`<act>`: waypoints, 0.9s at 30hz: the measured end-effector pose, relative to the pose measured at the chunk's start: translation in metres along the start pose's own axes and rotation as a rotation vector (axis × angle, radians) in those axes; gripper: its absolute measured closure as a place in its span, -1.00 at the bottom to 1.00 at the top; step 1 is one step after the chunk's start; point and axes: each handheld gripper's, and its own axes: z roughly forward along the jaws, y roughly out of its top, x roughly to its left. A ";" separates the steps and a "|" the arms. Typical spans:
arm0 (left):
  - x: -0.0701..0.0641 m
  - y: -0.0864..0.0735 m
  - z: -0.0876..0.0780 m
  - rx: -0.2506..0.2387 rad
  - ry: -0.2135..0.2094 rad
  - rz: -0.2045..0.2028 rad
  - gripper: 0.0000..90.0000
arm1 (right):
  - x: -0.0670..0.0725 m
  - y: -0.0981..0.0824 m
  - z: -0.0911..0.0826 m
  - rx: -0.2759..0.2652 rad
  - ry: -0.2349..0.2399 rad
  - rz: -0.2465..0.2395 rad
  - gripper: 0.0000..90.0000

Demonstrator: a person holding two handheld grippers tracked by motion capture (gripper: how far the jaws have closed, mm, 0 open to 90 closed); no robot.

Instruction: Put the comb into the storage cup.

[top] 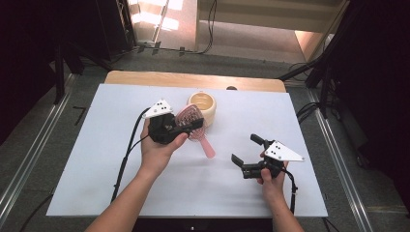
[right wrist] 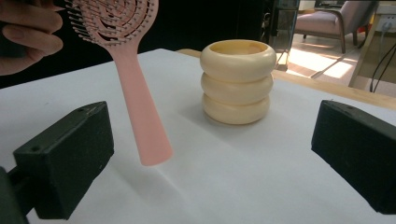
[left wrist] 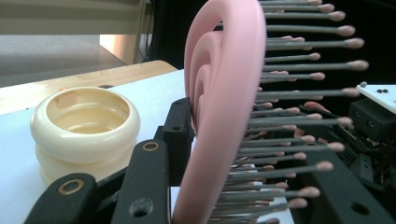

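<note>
Right claw (top: 244, 157) spread wide, bristly pink plastic hairbrush (top: 192, 123), ribbed cream cup (top: 203, 107)

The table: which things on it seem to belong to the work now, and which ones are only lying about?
In the work, it seems:
- pink hairbrush, clamped by its head in the left gripper and lifted, handle hanging down
- cream ribbed cup, upright and empty, just behind the brush
- right gripper, open, holding nothing

Just about:
- cables on the floor beyond the table
</note>
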 end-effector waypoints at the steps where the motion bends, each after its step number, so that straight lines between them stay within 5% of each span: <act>1: 0.000 0.001 0.000 0.001 0.001 0.003 0.42 | -0.001 -0.001 -0.002 0.001 -0.004 0.001 -1.00; 27: 0.011 0.023 0.000 -0.007 0.026 0.007 0.42 | -0.026 -0.024 -0.047 0.042 -0.072 -0.001 -1.00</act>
